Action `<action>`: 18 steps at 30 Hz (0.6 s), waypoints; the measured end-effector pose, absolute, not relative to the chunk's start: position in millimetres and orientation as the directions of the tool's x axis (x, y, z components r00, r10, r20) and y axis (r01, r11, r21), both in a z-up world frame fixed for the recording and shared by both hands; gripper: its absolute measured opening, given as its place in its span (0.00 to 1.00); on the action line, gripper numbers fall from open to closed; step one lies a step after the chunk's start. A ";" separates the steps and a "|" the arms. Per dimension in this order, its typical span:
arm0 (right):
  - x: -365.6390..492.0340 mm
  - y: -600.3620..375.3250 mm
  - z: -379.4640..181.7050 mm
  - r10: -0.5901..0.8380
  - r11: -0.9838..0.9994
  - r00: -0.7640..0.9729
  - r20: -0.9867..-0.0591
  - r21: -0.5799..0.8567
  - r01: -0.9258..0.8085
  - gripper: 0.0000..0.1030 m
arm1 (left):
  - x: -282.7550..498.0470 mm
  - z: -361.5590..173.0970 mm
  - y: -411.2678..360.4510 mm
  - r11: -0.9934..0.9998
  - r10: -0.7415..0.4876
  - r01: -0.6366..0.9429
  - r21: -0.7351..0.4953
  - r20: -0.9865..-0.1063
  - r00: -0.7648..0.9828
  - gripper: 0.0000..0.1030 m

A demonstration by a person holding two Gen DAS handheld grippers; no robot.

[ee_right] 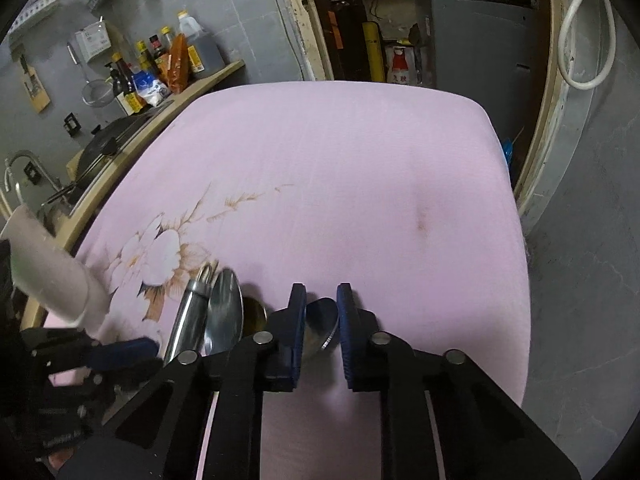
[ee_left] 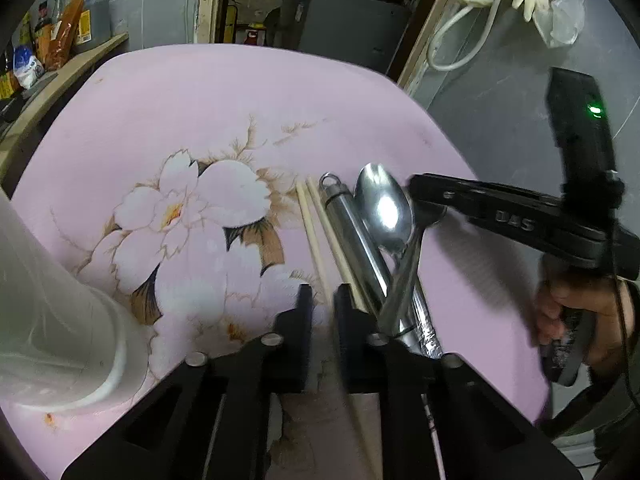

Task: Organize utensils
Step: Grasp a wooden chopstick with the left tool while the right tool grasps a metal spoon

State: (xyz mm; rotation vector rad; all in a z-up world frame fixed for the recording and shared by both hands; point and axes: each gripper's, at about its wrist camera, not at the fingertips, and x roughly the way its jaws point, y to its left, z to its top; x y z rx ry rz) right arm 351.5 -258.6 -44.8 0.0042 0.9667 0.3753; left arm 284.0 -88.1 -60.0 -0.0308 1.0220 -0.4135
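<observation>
On the pink flowered table (ee_left: 240, 112) lie two pale chopsticks (ee_left: 310, 224), a steel handle with a ring end (ee_left: 344, 216) and a steel spoon (ee_left: 384, 204), side by side. My left gripper (ee_left: 322, 300) is nearly closed over the chopsticks' near ends; whether it grips them is unclear. My right gripper (ee_left: 430, 212) reaches in from the right and touches the spoon pile. In the right wrist view my right gripper (ee_right: 322, 312) stands slightly apart around a spoon bowl (ee_right: 320, 320). Another spoon (ee_right: 224, 312) and the steel handle (ee_right: 188, 312) lie to its left.
A white plastic cup (ee_left: 60, 312) lies on its side at the table's left, also in the right wrist view (ee_right: 52, 276). A counter with bottles (ee_right: 160, 68) runs along the left. The table's right edge (ee_right: 516, 240) drops to grey floor.
</observation>
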 end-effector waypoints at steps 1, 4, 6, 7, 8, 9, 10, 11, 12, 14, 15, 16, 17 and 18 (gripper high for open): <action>347.7 -260.6 -44.5 0.318 0.933 0.511 -0.799 0.170 -0.316 0.11 | 282.7 -59.9 -88.5 0.922 -0.347 0.324 -0.211 -0.821 0.454 0.04; 337.5 -267.7 -43.1 0.335 0.928 0.511 -0.792 0.184 -0.323 0.11 | 280.7 -60.7 -87.7 0.923 -0.349 0.317 -0.218 -0.822 0.450 0.04; 332.1 -270.1 -41.8 0.343 0.926 0.511 -0.788 0.190 -0.328 0.11 | 279.4 -60.9 -86.3 0.923 -0.350 0.314 -0.222 -0.823 0.447 0.04; 328.6 -272.2 -40.9 0.349 0.923 0.511 -0.786 0.194 -0.332 0.11 | 278.0 -60.9 -85.9 0.923 -0.349 0.315 -0.220 -0.824 0.446 0.04; 326.7 -271.7 -40.5 0.351 0.922 0.510 -0.785 0.194 -0.336 0.11 | 277.8 -61.1 -86.6 0.923 -0.347 0.317 -0.218 -0.825 0.445 0.04; 323.8 -272.6 -39.7 0.355 0.919 0.510 -0.783 0.193 -0.344 0.11 | 276.3 -60.9 -86.3 0.923 -0.347 0.320 -0.215 -0.827 0.443 0.04; 321.8 -273.7 -39.2 0.359 0.917 0.511 -0.781 0.192 -0.350 0.11 | 273.8 -60.9 -86.0 0.922 -0.346 0.323 -0.213 -0.828 0.441 0.04; 320.1 -275.1 -38.5 0.364 0.915 0.514 -0.777 0.193 -0.355 0.11 | 271.0 -61.0 -85.7 0.921 -0.346 0.326 -0.212 -0.829 0.440 0.04; 318.9 -276.3 -38.1 0.366 0.915 0.520 -0.772 0.197 -0.352 0.11 | 270.1 -61.6 -85.3 0.921 -0.346 0.327 -0.211 -0.829 0.439 0.04; 316.4 -279.8 -36.3 0.365 0.921 0.534 -0.763 0.211 -0.329 0.12 | 266.3 -61.7 -84.1 0.920 -0.344 0.333 -0.206 -0.831 0.437 0.04; 314.7 -280.7 -35.7 0.363 0.923 0.538 -0.761 0.214 -0.320 0.15 | 263.9 -61.8 -84.0 0.919 -0.344 0.337 -0.204 -0.832 0.436 0.04; 312.9 -281.4 -34.8 0.361 0.924 0.542 -0.759 0.216 -0.314 0.18 | 261.4 -61.9 -84.1 0.918 -0.344 0.344 -0.199 -0.832 0.435 0.04; 310.9 -280.8 -34.0 0.356 0.926 0.543 -0.760 0.212 -0.311 0.25 | 259.3 -61.9 -84.3 0.916 -0.342 0.352 -0.192 -0.833 0.435 0.04; 309.5 -279.0 -33.8 0.352 0.927 0.541 -0.764 0.206 -0.313 0.28 | 257.9 -61.7 -85.5 0.915 -0.340 0.359 -0.186 -0.833 0.436 0.05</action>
